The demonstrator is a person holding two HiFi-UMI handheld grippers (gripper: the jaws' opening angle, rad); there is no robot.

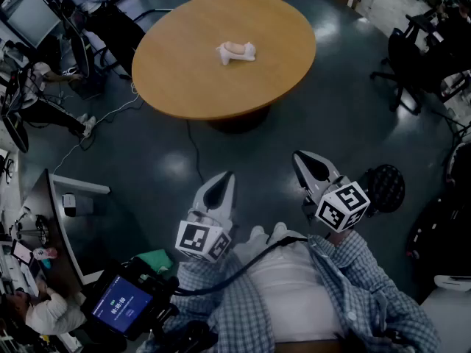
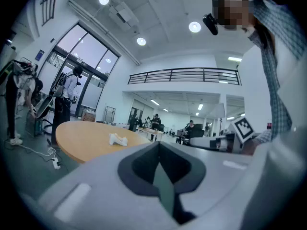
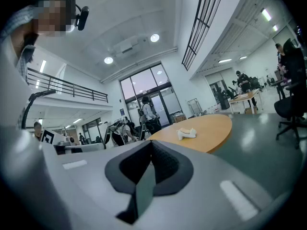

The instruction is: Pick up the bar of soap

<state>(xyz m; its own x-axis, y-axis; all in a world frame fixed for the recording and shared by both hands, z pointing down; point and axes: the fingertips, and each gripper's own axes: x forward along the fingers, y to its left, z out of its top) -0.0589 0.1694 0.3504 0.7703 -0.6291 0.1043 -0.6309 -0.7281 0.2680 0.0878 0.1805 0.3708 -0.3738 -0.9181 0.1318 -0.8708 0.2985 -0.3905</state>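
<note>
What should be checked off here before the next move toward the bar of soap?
1. The bar of soap visible on its white holder: ok.
2. Rest of the table bare: ok.
3. Empty left claw: ok, shut.
4. Empty right claw: ok, shut.
5. A claw open for grasping: not ok.
6. Claws near the soap: not ok, both well short of the table.

I am standing well back from the tabletop [image 1: 184, 72]. The bar of soap [image 1: 235, 47] is lying on a holder [image 1: 226, 56] near its middle. My left claw [image 1: 222, 184] and right claw [image 1: 307, 164] are hanging side by side above the floor [image 1: 257, 153], well short of it. A chair [image 1: 403, 68] is standing to the tabletop's right.
</note>
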